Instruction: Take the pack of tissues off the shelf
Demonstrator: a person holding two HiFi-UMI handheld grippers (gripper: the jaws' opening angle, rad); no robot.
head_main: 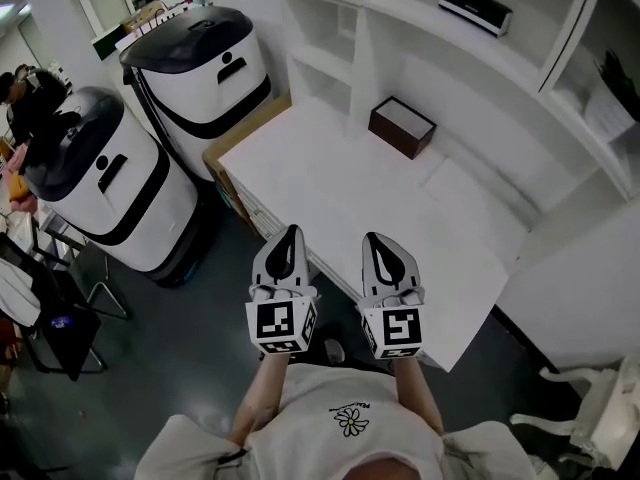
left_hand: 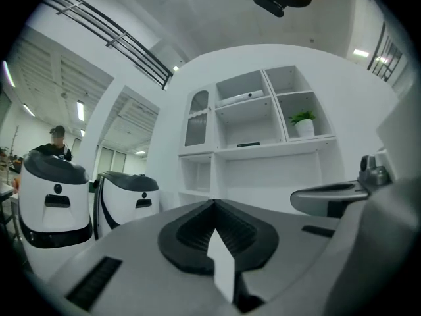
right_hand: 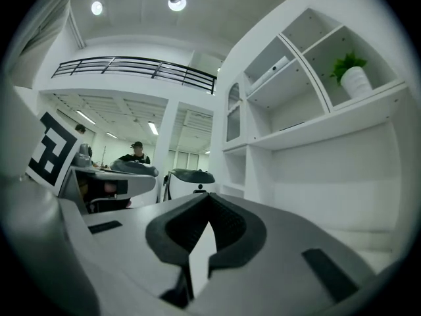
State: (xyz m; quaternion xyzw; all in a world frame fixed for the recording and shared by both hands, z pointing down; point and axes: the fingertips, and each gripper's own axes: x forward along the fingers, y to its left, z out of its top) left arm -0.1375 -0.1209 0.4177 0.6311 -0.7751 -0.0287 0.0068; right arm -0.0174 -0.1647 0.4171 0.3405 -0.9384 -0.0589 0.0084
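left gripper (head_main: 291,236): jaws fully closed, empty
right gripper (head_main: 377,240): jaws fully closed, empty, near left gripper
dark brown rectangular tissue box with white top (head_main: 402,126): on white shelf surface (head_main: 330,173), ahead of both grippers, well apart

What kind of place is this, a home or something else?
Probably a lab or demo hall, not a home: two large white-and-black rounded machines stand beside a white built-in shelf unit, and a black-railed upper gallery runs above an open work area.
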